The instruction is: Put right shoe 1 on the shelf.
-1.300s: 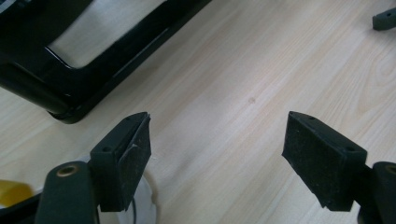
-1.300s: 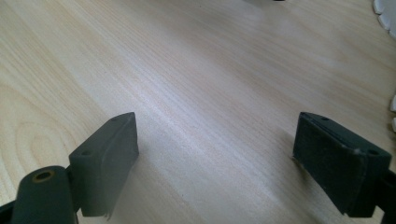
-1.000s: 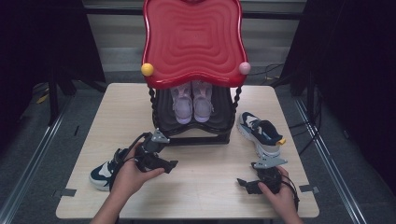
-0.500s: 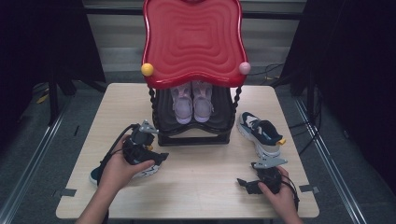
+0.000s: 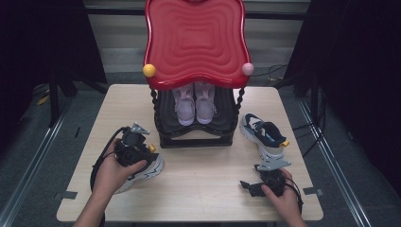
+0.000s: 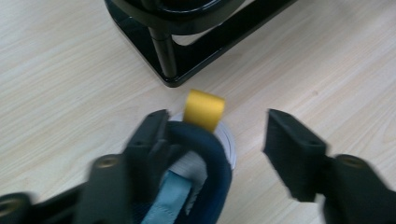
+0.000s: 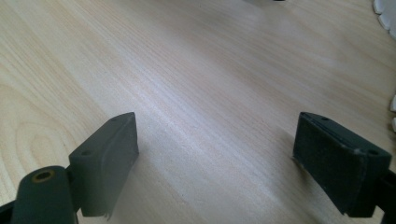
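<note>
Under your left gripper [image 6: 212, 149] sits the navy and white sneaker [image 5: 144, 171], jaws apart around its soft padded heel. It looks light and squashy, so pinch that heel collar by the yellow loop [image 6: 203, 109]. Your right gripper [image 7: 217, 163] rests with jaws apart over bare wood.

Pale wood-grain rectangular table [image 5: 198, 189], rounded corners. Black curved-frame shoe rack [image 5: 196, 137] with glossy red wavy top stands at middle of far half, base flat on tabletop. Navy-and-white sneaker with yellow heel tab [image 5: 145, 166] lies left of rack, near its front left corner. Matching navy-and-white sneaker [image 5: 263, 134] lies right of rack, just beside it, heel toward near edge.
</note>
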{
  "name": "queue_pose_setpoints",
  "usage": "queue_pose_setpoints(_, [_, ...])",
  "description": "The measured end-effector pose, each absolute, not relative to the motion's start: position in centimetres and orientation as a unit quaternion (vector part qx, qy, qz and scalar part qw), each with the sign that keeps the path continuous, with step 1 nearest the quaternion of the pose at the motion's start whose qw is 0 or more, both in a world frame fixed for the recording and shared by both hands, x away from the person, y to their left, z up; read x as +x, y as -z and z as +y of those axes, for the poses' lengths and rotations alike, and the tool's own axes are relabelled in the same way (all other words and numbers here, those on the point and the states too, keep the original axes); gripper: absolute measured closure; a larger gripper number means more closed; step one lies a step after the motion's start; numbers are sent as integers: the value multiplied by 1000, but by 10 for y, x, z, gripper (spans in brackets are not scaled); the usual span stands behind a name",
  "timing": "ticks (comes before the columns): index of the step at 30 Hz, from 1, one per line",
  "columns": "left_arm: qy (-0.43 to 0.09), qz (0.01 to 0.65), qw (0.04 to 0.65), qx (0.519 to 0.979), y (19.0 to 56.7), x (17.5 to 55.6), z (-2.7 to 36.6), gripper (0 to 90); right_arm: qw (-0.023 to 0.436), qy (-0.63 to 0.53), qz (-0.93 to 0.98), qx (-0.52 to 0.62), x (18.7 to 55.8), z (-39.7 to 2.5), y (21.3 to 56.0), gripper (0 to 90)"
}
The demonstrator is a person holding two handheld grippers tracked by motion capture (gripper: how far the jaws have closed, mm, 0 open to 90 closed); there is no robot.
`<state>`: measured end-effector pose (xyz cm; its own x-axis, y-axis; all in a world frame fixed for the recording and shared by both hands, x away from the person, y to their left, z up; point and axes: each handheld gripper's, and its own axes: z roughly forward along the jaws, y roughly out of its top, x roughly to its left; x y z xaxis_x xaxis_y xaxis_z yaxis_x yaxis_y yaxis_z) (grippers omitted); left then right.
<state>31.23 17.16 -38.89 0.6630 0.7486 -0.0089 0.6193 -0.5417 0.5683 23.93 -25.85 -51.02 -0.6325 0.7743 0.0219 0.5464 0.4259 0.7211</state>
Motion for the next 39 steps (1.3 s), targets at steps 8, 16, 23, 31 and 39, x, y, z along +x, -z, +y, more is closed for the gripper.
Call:
queue_pose_setpoints(8, [-101,410,262,868,401,313,177,523,158,-358,829,399,239,-258,510,136])
queue_pose_setpoints(16, [-73,409,274,867,415,314,177,667,158,-358,829,399,239,-258,510,136])
queue_pose_setpoints(23, [-59,362,269,891,414,304,172,769,159,-358,829,399,239,-258,510,137])
queue_pose_setpoints(31, [-58,378,289,877,411,305,167,535,159,-358,829,398,239,-258,510,136])
queue_pose_setpoints(39, [-52,412,281,865,411,313,157,447,158,-358,829,399,239,-258,510,136])
